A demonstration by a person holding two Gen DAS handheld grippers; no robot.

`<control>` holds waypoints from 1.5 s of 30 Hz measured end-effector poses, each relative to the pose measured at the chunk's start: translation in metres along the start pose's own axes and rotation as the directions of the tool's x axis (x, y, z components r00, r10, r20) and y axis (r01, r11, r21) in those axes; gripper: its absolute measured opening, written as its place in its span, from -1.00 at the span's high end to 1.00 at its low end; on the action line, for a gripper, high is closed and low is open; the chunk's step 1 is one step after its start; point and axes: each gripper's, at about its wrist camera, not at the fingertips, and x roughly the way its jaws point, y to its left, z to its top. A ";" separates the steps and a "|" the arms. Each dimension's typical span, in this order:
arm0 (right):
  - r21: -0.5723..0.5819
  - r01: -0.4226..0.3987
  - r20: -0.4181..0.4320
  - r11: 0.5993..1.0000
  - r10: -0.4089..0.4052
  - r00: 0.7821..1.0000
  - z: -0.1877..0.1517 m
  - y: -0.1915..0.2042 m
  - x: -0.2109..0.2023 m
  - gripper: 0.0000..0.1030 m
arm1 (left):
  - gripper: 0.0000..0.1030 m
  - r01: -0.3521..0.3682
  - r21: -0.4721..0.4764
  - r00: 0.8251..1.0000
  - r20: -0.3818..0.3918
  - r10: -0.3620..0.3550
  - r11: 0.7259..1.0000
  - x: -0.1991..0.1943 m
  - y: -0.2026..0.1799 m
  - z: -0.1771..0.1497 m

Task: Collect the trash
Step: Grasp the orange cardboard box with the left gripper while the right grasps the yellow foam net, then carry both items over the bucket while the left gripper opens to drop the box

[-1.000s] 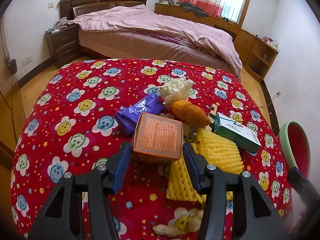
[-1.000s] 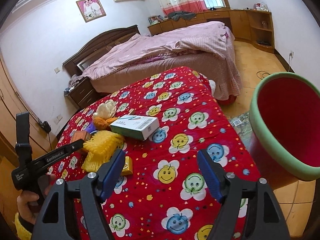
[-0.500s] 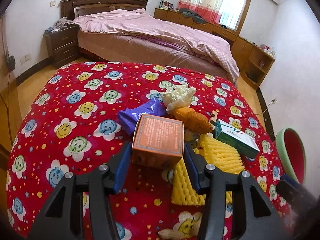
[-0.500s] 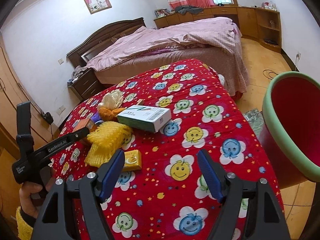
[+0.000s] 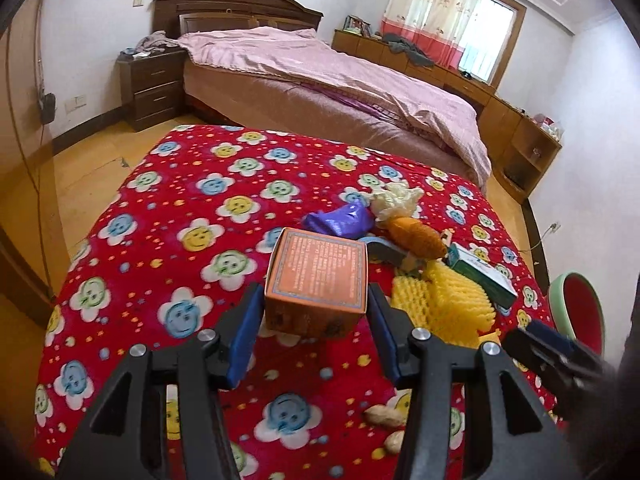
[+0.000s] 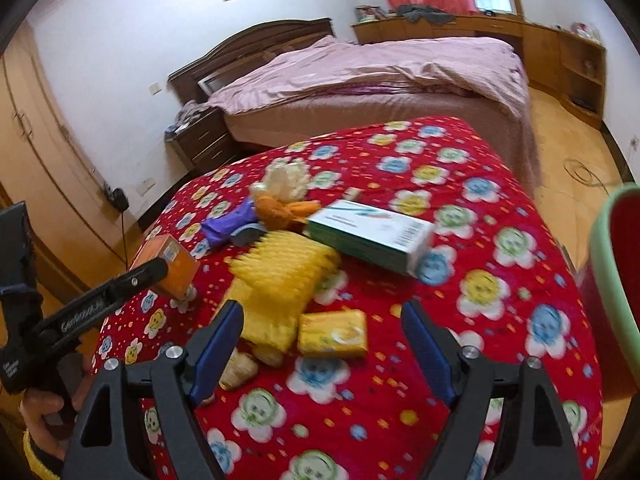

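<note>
My left gripper (image 5: 315,300) is shut on an orange box (image 5: 318,268), pads pressing on both its sides; the right wrist view shows that box (image 6: 176,260) tilted at the cloth's left edge. My right gripper (image 6: 323,316) hangs over the pile with its jaws opening and nothing gripped. A small yellow packet (image 6: 333,333) lies on the cloth just ahead, between the fingers' lines. Yellow foam netting (image 6: 280,272), a green-and-white carton (image 6: 372,236), a purple wrapper (image 5: 340,220), an orange lump (image 5: 416,236) and crumpled white paper (image 5: 394,198) lie beyond.
The table wears a red smiley-flower cloth (image 5: 192,208). A red bin with a green rim (image 6: 616,280) stands off the table's right edge. Peanut shells (image 5: 384,416) lie near the front. A bed (image 5: 320,68) and nightstand (image 5: 152,88) stand behind; a hand (image 6: 44,408) holds the left gripper.
My right gripper has swung left from the bin toward the pile, so the yellow packet now lies ahead of it, and its jaws have widened. The left gripper has shifted with the orange box.
</note>
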 end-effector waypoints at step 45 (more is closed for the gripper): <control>0.041 -0.051 0.120 0.998 0.046 0.992 0.015 -0.009 -0.037 0.44 | -0.01 0.089 0.006 0.996 0.018 -0.089 0.996 -0.031 -0.017 -0.012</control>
